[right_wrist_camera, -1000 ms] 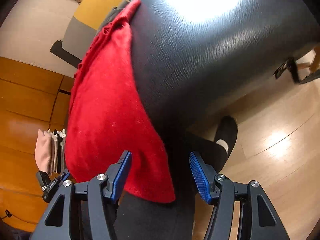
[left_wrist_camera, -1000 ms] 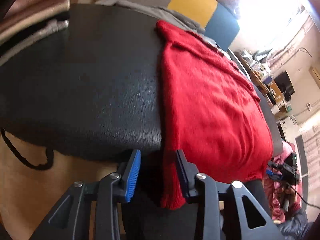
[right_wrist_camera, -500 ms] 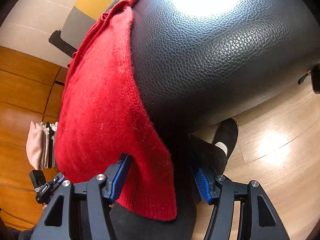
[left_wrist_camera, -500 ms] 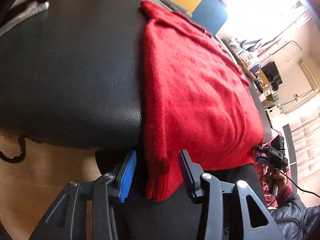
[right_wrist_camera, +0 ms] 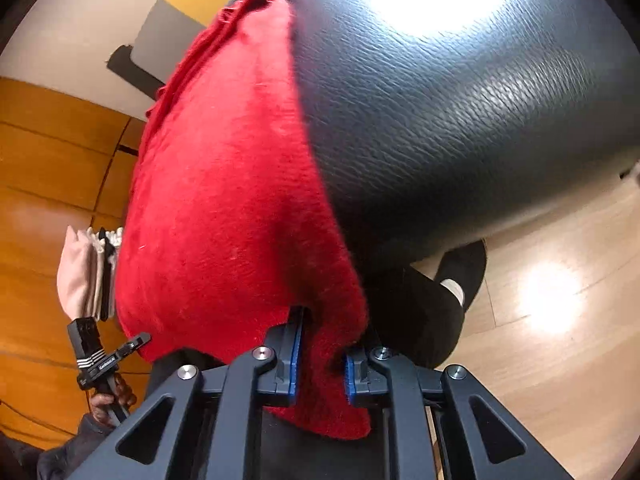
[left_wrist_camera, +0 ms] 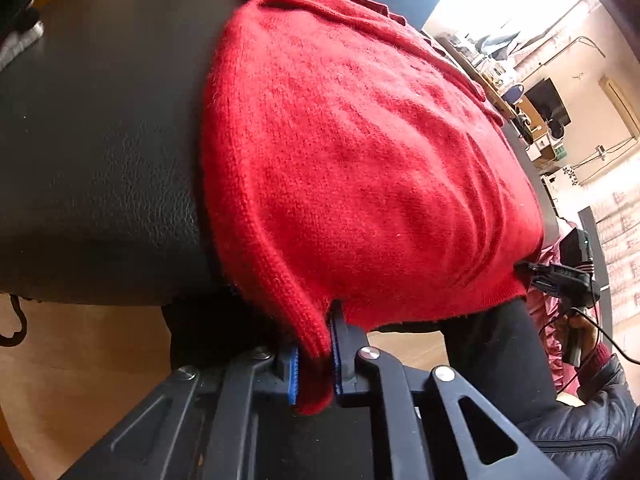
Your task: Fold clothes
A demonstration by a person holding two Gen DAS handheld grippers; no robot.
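A red knitted sweater lies spread on a black leather surface, its near hem hanging over the front edge. My left gripper is shut on the hem's left corner, red knit pinched between the blue pads. In the right wrist view the same sweater drapes over the black surface, and my right gripper has closed on the hem's right corner, knit filling the gap between its pads. Each wrist view shows the other gripper, held by a hand, at the far side of the hem.
A stack of folded clothes lies at the left end of the surface. Grey, yellow and blue cushions stand behind the sweater. A person's black trouser legs and a shoe are below the edge, on a light wooden floor.
Both grippers moved forward onto the hanging hem and closed on it; a second ago they stood open just short of the sweater's corners.
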